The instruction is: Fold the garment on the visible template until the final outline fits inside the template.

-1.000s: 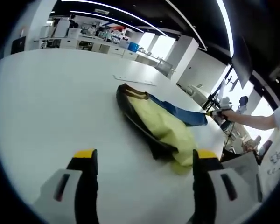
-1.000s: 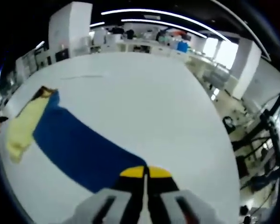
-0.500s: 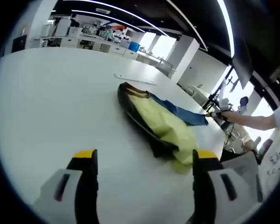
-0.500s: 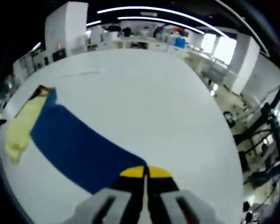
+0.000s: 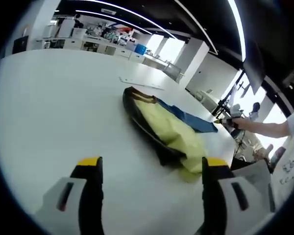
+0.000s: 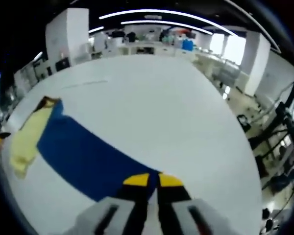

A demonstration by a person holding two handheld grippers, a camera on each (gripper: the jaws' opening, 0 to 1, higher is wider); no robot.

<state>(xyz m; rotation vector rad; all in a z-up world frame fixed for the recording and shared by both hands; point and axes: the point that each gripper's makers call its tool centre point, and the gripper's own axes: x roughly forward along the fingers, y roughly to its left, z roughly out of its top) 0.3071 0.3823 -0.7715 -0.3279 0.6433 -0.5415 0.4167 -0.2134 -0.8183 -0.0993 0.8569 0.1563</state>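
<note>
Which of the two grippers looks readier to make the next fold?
Probably the right gripper: its fingers pinch the blue fabric edge of the blue-and-yellow garment. The left gripper is open above the white table.

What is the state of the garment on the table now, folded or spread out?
Partly folded, not finished. The garment lies on the white table bunched, yellow lining up, while the right tongs pinch its blue part, stretched flat.

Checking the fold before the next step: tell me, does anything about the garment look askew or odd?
The garment lies bunched, not flat: in the left gripper view its yellow lining is heaped over a dark edge. The right gripper is shut on its blue panel's corner, pulling it out long. The left gripper hangs open, holding nothing.
</note>
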